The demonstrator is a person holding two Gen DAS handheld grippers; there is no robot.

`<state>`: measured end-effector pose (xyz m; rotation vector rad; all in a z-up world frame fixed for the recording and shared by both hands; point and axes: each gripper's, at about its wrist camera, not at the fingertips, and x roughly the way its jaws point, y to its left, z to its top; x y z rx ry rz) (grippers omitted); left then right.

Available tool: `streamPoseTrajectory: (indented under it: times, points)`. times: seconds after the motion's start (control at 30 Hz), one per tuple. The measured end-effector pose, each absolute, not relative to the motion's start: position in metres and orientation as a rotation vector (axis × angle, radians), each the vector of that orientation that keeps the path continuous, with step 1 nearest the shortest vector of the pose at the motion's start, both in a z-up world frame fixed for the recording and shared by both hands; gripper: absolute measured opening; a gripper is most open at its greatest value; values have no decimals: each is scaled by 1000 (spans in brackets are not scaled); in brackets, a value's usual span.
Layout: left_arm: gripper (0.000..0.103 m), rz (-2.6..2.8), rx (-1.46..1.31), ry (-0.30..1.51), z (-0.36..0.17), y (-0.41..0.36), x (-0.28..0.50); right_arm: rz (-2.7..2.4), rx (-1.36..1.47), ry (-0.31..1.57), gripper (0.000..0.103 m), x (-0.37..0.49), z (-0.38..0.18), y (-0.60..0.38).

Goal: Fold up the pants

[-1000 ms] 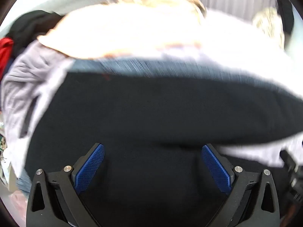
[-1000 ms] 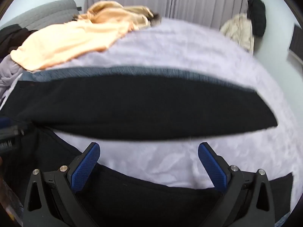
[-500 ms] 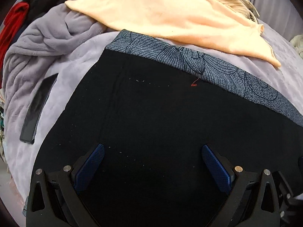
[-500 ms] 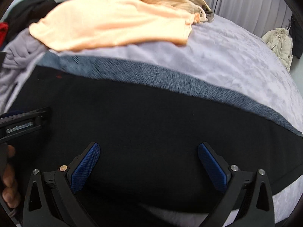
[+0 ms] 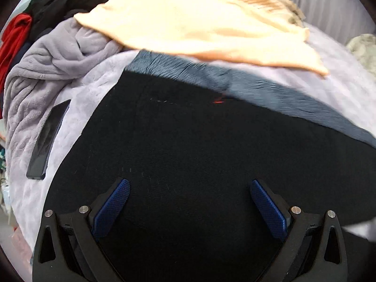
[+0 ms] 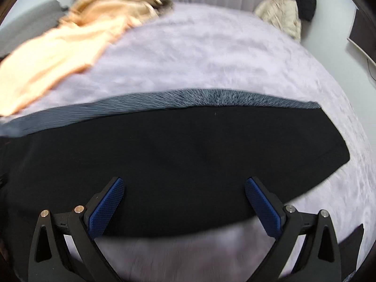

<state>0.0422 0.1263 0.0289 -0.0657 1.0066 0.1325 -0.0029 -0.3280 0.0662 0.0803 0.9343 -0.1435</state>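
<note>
The black pants (image 5: 188,145) with a grey patterned waistband (image 5: 258,89) lie flat on a lilac fleece blanket (image 5: 80,108). My left gripper (image 5: 190,188) is open above the black fabric, holding nothing. In the right wrist view the pants (image 6: 188,155) stretch across the frame, waistband (image 6: 211,98) at the far edge, right end near the blanket's right side. My right gripper (image 6: 184,185) is open above the pants' near edge, holding nothing. Both views are blurred by motion.
A peach garment (image 5: 199,28) lies just beyond the waistband. A dark phone (image 5: 47,138) lies on the blanket at left. Bunched grey fleece (image 5: 47,65), red and black clothes (image 5: 16,37) sit far left. A cream garment (image 6: 279,16) is at the back right.
Both views have pulled back from the pants. The right wrist view has swung right, so the pants' right end and bare blanket now show. Both grippers stay open.
</note>
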Motion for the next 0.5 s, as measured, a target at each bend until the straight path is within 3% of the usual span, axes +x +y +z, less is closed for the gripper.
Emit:
streamPoseTrajectory:
  times: [0.1,0.2,0.33,0.5]
  points:
    - [103,47,-8,949,56,100,-8,17,19,843,103,-78,85,-285]
    - [103,-60,84,985,47,69,-50,133,-72,820,103,-127,77,-239]
    - [103,-65,132,1006,32,55,-70,176,-185,895,103,-142,41,-203]
    - [103,14,89,1017,39,83,-69,96,-106,914,103,-149,27,-248]
